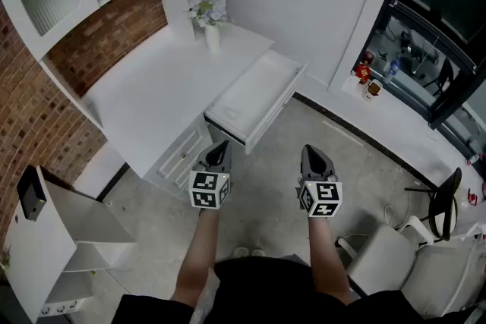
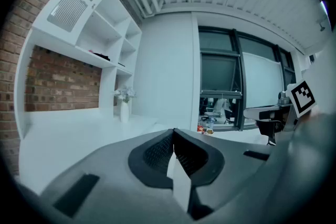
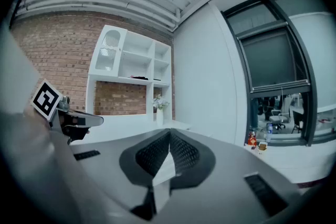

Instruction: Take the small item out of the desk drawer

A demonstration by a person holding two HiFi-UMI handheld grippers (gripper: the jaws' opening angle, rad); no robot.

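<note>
One drawer (image 1: pixel 258 91) stands pulled well out of the desk (image 1: pixel 152 80), just ahead of the left claw (image 1: pixel 219 146) and ahead and to the left of the right claw (image 1: pixel 314 151). By the task the item should lie inside it, but the head view shows only a white floor; a faint pale mark in the corner nearest the left claw could be the item or a glare, and I cannot tell which.

Both claws have their jaws pressed together on nothing. In each claw's own view the ribbed pads meet along one line with no gap: left claw (image 2: pixel 173 132), right claw (image 3: pixel 169 135). They hang side by side, level, near each other and short of the drawer. This reads as a ready stance: the drawer is already open, so what seems left is the reach and the pick, and the jaws would first have to part.

From either claw's own view the drawer is hidden below the claw body; only the desk top, a vase (image 3: pixel 159 114) far ahead and the shelves show. The drawer's far end, under the desk edge, is cut off from sight too.
</note>
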